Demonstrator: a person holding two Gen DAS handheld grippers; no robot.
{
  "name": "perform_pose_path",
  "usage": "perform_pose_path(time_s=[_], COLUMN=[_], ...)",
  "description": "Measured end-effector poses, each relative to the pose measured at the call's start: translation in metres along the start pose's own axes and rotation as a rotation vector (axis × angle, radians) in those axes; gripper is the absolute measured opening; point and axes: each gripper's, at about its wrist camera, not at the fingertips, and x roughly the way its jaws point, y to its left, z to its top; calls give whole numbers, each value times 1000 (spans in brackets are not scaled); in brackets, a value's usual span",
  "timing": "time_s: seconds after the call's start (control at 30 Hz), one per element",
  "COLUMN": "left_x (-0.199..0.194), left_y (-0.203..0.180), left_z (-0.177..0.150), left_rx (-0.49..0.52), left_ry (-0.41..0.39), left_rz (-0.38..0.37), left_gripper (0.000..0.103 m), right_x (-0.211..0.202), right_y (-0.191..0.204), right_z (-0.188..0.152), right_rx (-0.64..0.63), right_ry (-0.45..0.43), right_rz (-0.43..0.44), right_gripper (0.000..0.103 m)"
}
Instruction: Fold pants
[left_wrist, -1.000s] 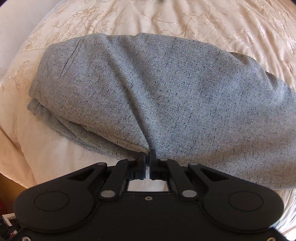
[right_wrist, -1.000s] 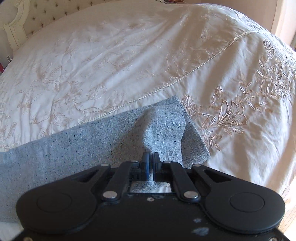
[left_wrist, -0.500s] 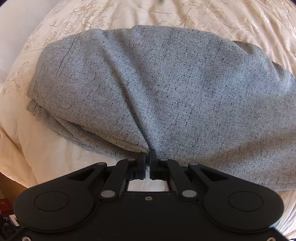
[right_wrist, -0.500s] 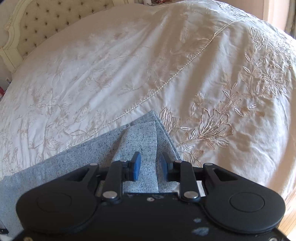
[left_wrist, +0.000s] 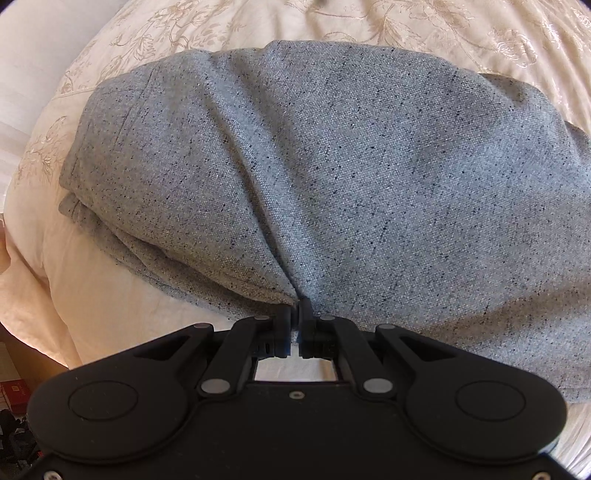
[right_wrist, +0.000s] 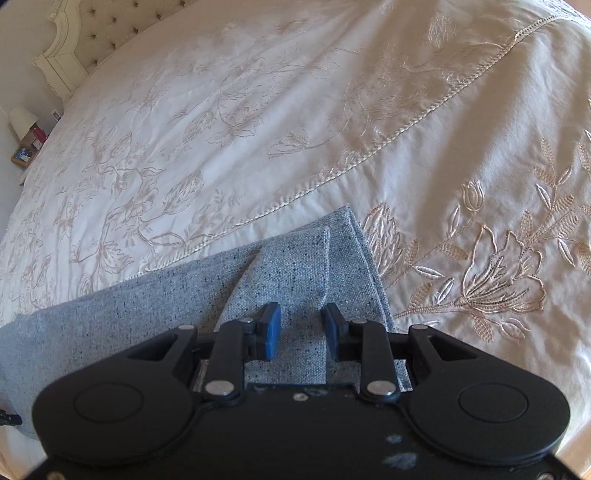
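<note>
Grey speckled pants (left_wrist: 332, 177) lie folded in layers on a cream embroidered bedspread (left_wrist: 443, 29). My left gripper (left_wrist: 297, 314) is shut on the near edge of the pants, pinching a fold of cloth. In the right wrist view the leg end of the pants (right_wrist: 295, 273) lies flat on the bedspread (right_wrist: 258, 110), its top layer turned back. My right gripper (right_wrist: 301, 317) is open just above that leg end, with nothing between its blue pads (right_wrist: 271, 325).
A tufted cream headboard (right_wrist: 92, 40) stands at the far end of the bed. A nightstand (right_wrist: 26, 147) with a white lamp stands beside it on the left. The bed's edge (left_wrist: 33, 295) drops off at the left.
My right gripper has opened and let go of the pants leg end, which now lies flat. The left gripper stays shut on the pants and has moved slightly closer over them.
</note>
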Motion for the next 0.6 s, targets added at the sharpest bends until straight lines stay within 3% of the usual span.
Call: perform_pose_path(time_s=[0.03, 0.1, 0.3, 0.4, 0.5, 0.6], left_x=[1, 2, -1, 0, 1, 2], left_y=[-1, -3, -1, 0, 1, 2], left_z=[0, 1, 3, 2, 1, 1], left_rx=[0, -3, -21, -23, -18, -29], left_ry=[1, 3, 6, 2, 2, 3], left_rz=[2, 7, 2, 4, 8, 5], left_gripper=[5, 5, 5, 5, 5, 5], right_x=[1, 2, -28, -21, -14, -38], right_y=[1, 7, 38, 35, 12, -8], right_z=[1, 2, 28, 37, 42, 37], right_rx=[-7, -47, -325, -397, -306, -122], right_ry=[9, 28, 27, 43, 77, 18], right_rz=[9, -3, -192, -287, -236, -143], right_gripper=[26, 4, 3, 2, 10, 19])
